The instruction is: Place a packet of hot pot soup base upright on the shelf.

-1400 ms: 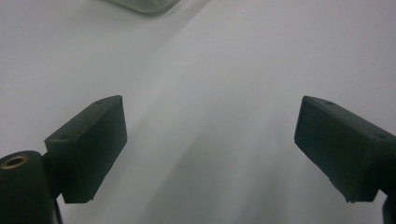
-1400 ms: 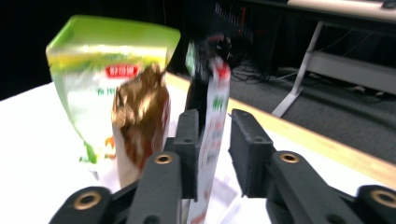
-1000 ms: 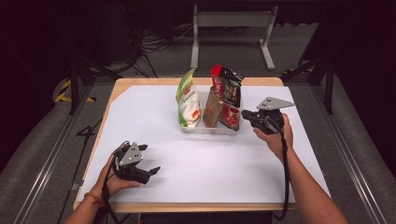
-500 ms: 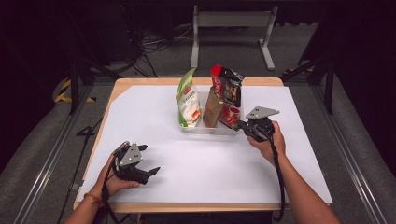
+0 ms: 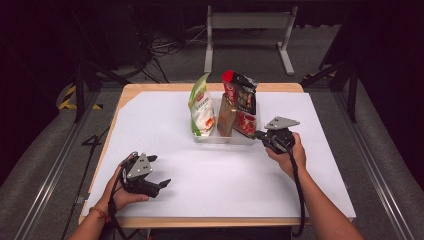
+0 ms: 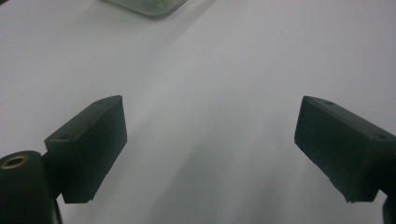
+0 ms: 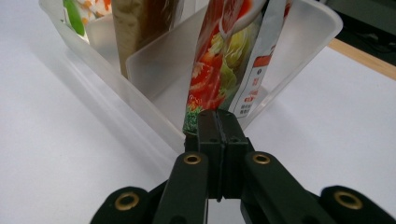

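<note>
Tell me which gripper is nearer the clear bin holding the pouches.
Right. The right gripper sits at the clear bin's right corner; the left gripper rests far off near the front left.

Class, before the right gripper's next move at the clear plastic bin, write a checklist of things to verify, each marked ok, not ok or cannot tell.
1. Right gripper jaws closed: ok, pressed together.
2. Red pouch with vegetable print gripped: cannot tell; the jaw tips meet at its lower corner, over the bin wall.
3. Clear plastic bin flat on the white table cover: ok.
4. Brown pouch and green-and-white pouch upright in the bin: ok.
5. Left gripper away from the bin: ok, jaws wide apart, nothing between them.
</note>
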{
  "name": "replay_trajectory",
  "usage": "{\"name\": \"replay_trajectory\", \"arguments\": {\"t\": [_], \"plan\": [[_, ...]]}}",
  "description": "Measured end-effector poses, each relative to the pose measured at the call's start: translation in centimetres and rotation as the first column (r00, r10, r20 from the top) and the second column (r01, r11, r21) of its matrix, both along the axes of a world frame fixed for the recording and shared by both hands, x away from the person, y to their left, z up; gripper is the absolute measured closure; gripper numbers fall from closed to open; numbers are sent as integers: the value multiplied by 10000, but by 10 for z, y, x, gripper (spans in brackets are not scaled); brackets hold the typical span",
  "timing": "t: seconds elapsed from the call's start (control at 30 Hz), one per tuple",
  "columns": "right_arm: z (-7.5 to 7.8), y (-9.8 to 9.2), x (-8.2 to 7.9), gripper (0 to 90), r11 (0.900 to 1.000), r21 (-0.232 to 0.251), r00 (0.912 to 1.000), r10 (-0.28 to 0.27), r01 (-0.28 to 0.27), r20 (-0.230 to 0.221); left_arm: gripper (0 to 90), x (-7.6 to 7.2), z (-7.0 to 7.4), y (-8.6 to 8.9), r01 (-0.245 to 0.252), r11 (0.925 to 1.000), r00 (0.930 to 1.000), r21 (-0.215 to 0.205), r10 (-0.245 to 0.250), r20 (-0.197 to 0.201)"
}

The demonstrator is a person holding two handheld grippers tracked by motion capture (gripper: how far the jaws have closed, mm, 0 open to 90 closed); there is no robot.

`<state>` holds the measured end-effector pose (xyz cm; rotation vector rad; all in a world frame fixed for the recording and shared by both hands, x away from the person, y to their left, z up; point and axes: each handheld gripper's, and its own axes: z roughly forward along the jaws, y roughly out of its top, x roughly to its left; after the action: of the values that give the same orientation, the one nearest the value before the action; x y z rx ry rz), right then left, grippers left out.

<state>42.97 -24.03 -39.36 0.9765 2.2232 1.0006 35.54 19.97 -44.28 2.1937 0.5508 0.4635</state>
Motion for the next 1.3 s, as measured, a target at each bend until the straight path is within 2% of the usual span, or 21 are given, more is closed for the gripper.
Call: {"name": "replay_trajectory", "arguments": {"t": [0.07,0.5,0.77,0.83,0.97,1.13,1.3], "plan": [[-6,5,1,896,9996,-277,10000,8,-9,-30,100,0,0,0,1,10000,10000,18,-1,7],[-5,3,1,883,9999,-90,9999,-106,105,-48,100,0,0,0,25,10000,10000,55,-25,37],[3,-4,-2,882,9998,162,9998,-134,132,116,100,-1,0,0,-28,10000,10000,22,28,6],[5,-4,-4,877,9996,294,9999,-12,8,139,100,-1,1,0,-20,10000,10000,10,20,30],[10,1,-9,867,9995,105,9990,292,-295,344,101,-1,1,1,-16,10000,10000,17,15,58],[12,6,-13,867,9983,-159,9976,567,-561,391,101,-1,1,1,1,10000,10000,18,-2,71],[16,7,-16,857,9980,-196,9971,610,-601,448,100,-1,1,1,9,10000,10000,15,-10,75]]}}
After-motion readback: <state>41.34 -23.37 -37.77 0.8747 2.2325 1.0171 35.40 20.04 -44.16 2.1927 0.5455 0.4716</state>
